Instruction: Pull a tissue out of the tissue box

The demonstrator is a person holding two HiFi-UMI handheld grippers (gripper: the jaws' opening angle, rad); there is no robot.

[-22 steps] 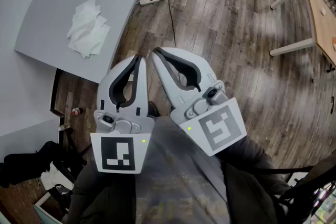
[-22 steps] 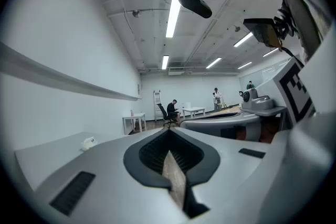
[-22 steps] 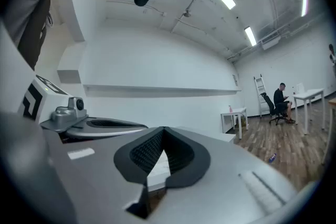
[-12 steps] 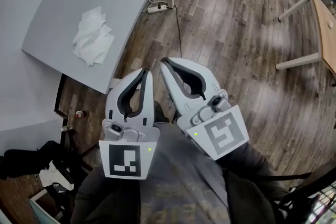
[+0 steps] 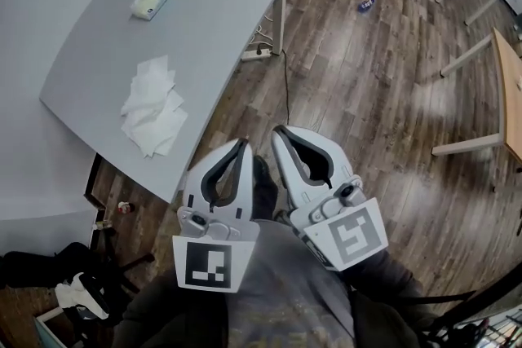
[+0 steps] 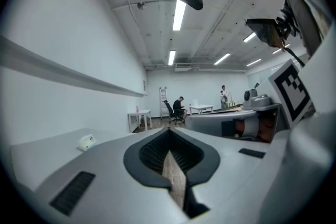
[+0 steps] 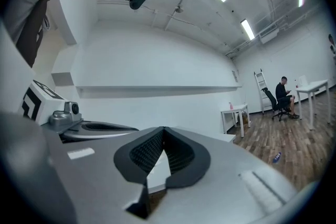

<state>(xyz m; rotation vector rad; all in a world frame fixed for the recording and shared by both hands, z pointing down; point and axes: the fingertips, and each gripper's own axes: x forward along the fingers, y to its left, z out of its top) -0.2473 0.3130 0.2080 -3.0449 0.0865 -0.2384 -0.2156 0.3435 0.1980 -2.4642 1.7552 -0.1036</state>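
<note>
The tissue box (image 5: 149,0) lies far back on the grey table (image 5: 220,4); it also shows small at the left of the left gripper view as the tissue box (image 6: 85,141). Several loose white tissues (image 5: 153,116) are piled near the table's front edge. My left gripper (image 5: 242,143) and right gripper (image 5: 278,130) hang side by side over the wood floor, close to my body and well short of the table. Both are shut with nothing between the jaws, as the left gripper (image 6: 169,131) and right gripper (image 7: 163,130) show in their own views.
A power strip (image 5: 259,52) with a cable lies on the floor by the table leg, and a small blue object (image 5: 367,4) lies farther out. A wooden table (image 5: 510,85) stands at the right. Dark bags (image 5: 37,257) sit lower left. A person (image 6: 180,106) sits far off.
The head view has swung so the table, box and tissue pile sit lower and nearer the middle. Both grippers sit lower in the frame and stay shut.
</note>
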